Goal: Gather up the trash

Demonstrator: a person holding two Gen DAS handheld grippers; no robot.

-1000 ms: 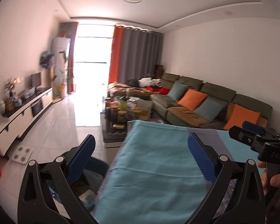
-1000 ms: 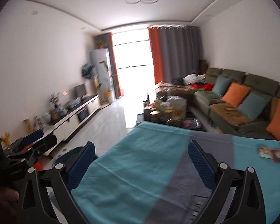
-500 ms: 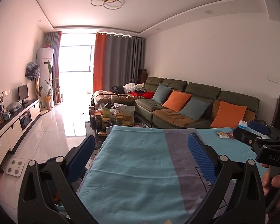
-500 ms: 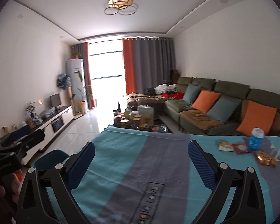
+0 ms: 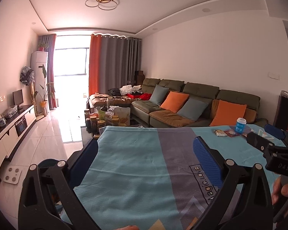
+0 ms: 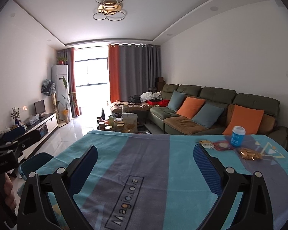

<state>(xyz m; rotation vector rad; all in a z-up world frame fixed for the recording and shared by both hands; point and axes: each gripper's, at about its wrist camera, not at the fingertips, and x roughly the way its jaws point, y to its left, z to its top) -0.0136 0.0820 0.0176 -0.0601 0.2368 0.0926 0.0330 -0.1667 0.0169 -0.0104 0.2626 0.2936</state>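
Observation:
Trash lies at the far right of a table covered by a teal and grey cloth (image 6: 144, 153): a blue paper cup (image 6: 237, 136), a yellow-white wrapper (image 6: 207, 144), a red wrapper (image 6: 223, 145) and a crumpled gold wrapper (image 6: 249, 154). The cup (image 5: 240, 126) and wrappers (image 5: 220, 132) also show in the left wrist view. My right gripper (image 6: 144, 164) is open and empty above the cloth, left of the trash. My left gripper (image 5: 144, 161) is open and empty over the table's left part. A teal bin (image 6: 34, 163) stands on the floor at the table's left edge.
A green sofa (image 6: 211, 111) with orange and teal cushions runs along the right wall. A cluttered coffee table (image 6: 121, 124) stands beyond the table. A TV cabinet (image 5: 9, 126) lines the left wall. A white scale (image 5: 12, 174) lies on the floor.
Both grippers swung to the right, from the bin and the table's left edge toward the table's middle. The cup and wrappers came into view. Both jaws stayed open.

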